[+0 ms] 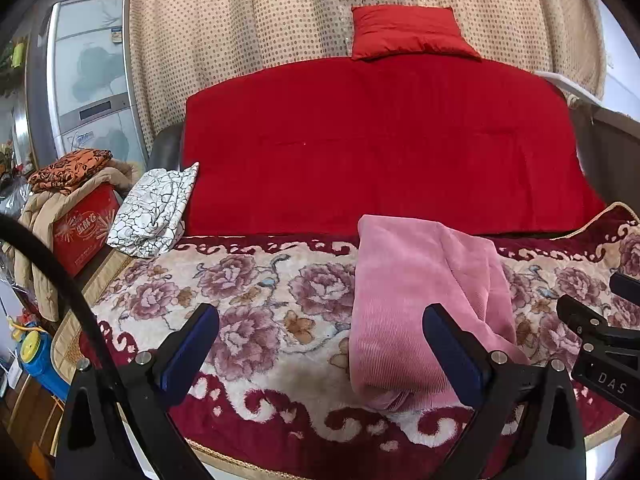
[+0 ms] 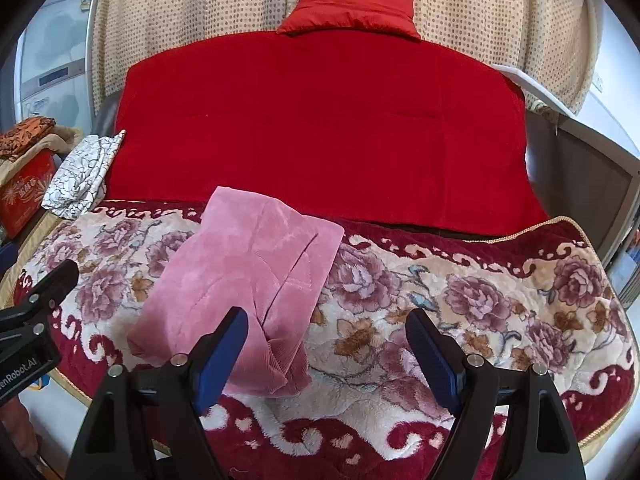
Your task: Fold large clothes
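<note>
A pink corduroy garment (image 1: 420, 300) lies folded into a long narrow stack on the flowered blanket (image 1: 248, 300); in the right wrist view the same pink garment (image 2: 248, 276) runs from the blanket's far edge toward me. My left gripper (image 1: 320, 320) stands open just above the blanket, its right finger (image 1: 452, 356) over the garment's near end, nothing between the pads. My right gripper (image 2: 326, 328) is open too, its left finger (image 2: 222, 356) above the garment's near right corner. Each gripper shows at the edge of the other's view.
Behind the blanket a red quilt (image 1: 380, 148) covers the bed, with a red pillow (image 1: 408, 32) against the dotted curtain. A white crackle-pattern cloth (image 1: 156, 208) lies at the left edge. A red box (image 1: 84, 232) with piled clothes stands beside the bed.
</note>
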`<state>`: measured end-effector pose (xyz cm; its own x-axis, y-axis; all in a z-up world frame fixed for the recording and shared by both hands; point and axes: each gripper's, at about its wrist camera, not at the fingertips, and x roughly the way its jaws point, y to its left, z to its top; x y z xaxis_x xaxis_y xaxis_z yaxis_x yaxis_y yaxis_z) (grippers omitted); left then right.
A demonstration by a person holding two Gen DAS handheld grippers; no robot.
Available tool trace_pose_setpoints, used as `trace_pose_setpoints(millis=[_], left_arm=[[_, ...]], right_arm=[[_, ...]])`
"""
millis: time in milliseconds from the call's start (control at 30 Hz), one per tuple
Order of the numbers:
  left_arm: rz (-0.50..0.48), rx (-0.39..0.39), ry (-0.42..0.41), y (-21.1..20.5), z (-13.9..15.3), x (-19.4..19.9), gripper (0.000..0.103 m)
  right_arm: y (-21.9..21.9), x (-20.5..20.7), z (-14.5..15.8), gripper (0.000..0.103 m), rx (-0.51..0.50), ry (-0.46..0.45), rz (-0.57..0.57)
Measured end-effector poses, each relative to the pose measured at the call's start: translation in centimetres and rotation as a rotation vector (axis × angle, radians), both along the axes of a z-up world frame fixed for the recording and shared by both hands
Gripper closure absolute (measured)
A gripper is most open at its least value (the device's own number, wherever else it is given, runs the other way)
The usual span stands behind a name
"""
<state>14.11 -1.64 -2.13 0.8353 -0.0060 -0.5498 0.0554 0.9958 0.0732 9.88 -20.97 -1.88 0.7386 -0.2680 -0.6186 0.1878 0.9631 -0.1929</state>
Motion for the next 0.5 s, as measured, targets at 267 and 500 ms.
trace_pose_setpoints(millis=[267, 500], left_arm=[[0.009, -0.030, -0.024, 1.1, 0.9, -1.4, 0.002], [0.022, -0.047, -0.044, 1.9, 1.8, -2.7, 0.002]], right_arm=[[1.6, -1.3, 1.0, 0.019, -0.019, -0.008, 0.011], [2.3, -2.7, 2.2, 0.019, -0.023, -0.025, 0.018]])
